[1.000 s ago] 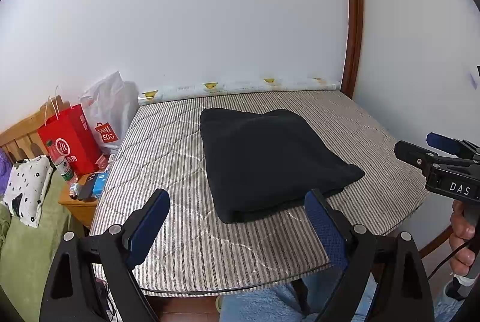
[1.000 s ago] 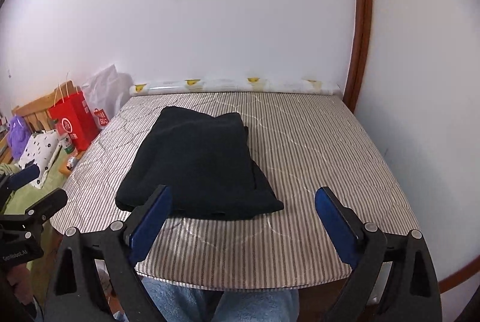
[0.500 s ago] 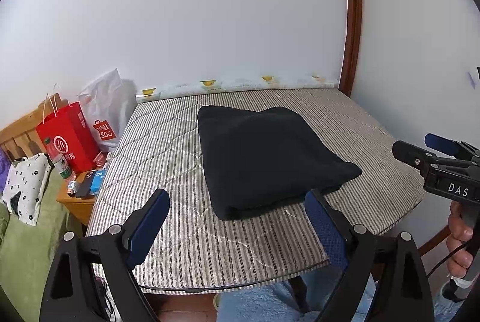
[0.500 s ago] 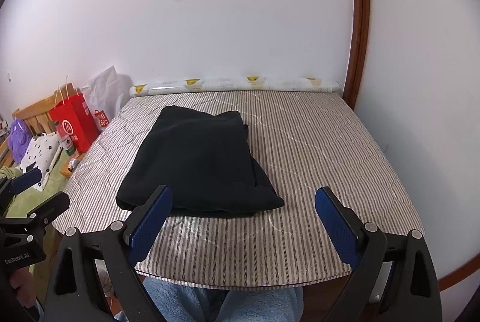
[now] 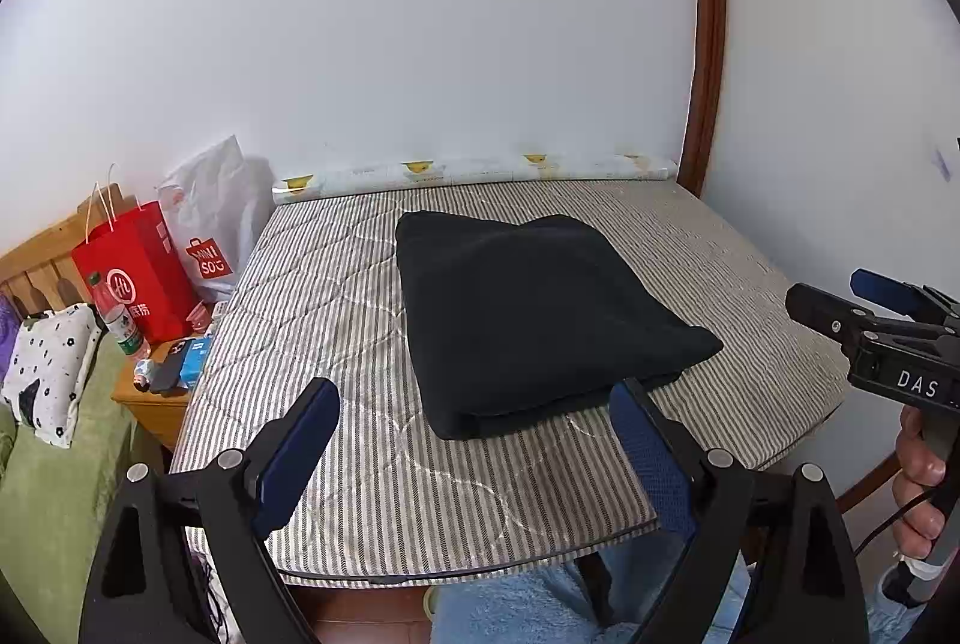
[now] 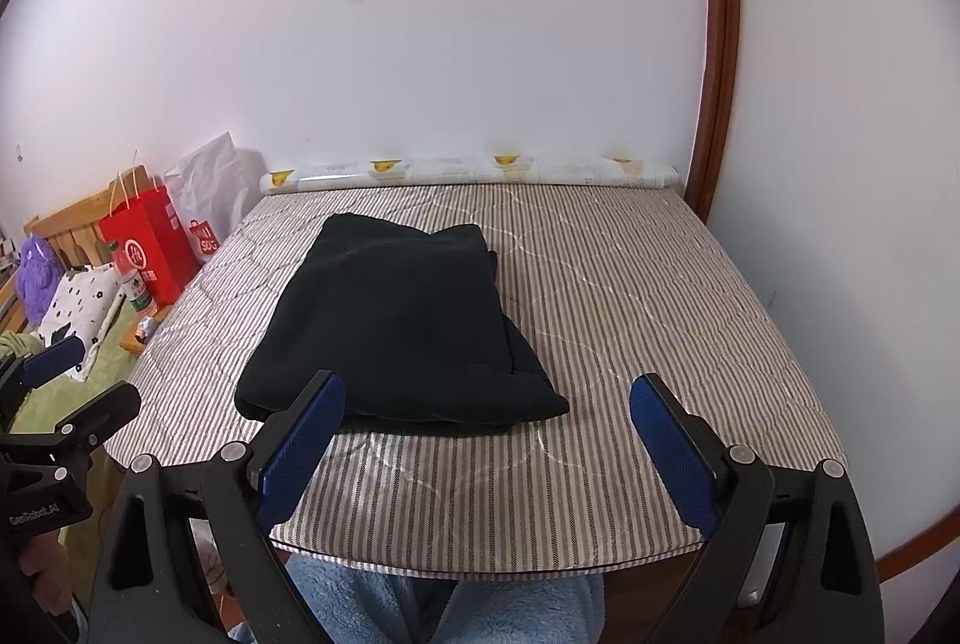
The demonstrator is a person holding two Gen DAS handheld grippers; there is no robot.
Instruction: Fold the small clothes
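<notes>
A: Left wrist view first: where is your garment? The black folded garment (image 5: 528,314) lies on the striped mattress (image 5: 336,308), a little left of centre, its thick folded edge facing you.

B: And your tools?

A: Your left hand-held gripper (image 5: 474,440) hangs over the near edge with its fingers spread wide and holding nothing. Your right hand-held gripper (image 6: 486,434) is equally spread and empty, off to the right of the bundle.

B: So what does the step need?

A: It looks nearly folded, so judge whether one more fold is wanted. If so, come in low at the two near corners, pinch every layer together, and lift evenly. The lower layer pokes out at the right side (image 6: 522,350); catch it or it will slip loose. The fabric looks thick, so bite deep.
</notes>
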